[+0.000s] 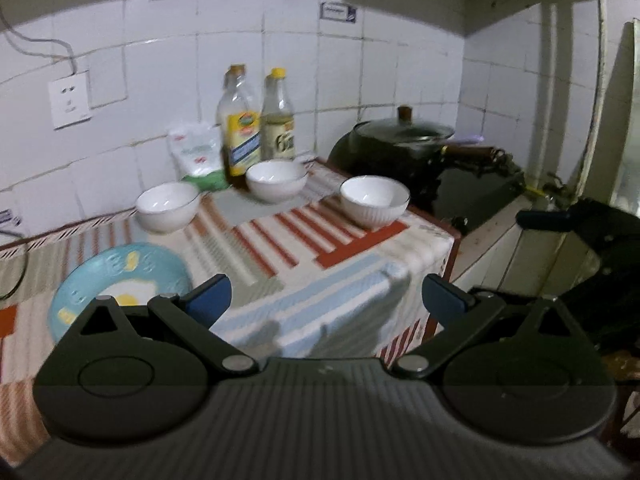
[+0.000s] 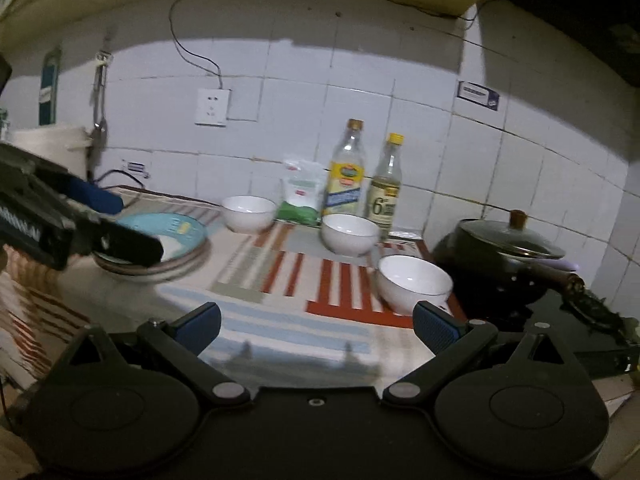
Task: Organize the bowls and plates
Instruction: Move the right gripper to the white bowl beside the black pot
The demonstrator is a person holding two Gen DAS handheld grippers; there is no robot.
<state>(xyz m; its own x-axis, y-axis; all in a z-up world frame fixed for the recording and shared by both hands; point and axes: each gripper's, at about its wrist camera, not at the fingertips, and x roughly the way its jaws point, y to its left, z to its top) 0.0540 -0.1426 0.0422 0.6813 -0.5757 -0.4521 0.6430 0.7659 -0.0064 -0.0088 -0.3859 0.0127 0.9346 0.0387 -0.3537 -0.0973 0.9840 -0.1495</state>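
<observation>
We are holding both grippers wide open and empty above the striped cloth (image 2: 280, 320). The left gripper (image 1: 326, 300) is hanging over the near edge of the table, and the blue plate (image 1: 120, 276) is lying just to its left, on top of a stack of plates (image 2: 160, 268). The right gripper (image 2: 316, 328) is pointing at the middle of the cloth, and the near bowl (image 2: 414, 282) is standing just ahead of its right finger. The middle bowl (image 2: 350, 234) is further back, near the two bottles (image 2: 348, 176), and the far bowl (image 2: 248, 214) is to the left, beside the white bag (image 2: 302, 192). We are judging that the right gripper is the nearer one for the near bowl, and the left one for the plates. The bowls are round, so no axis is mattering; the rim is the place to grip. The wok (image 2: 504, 264) is standing close on the right of the near bowl, so the approach there is needing care.
</observation>
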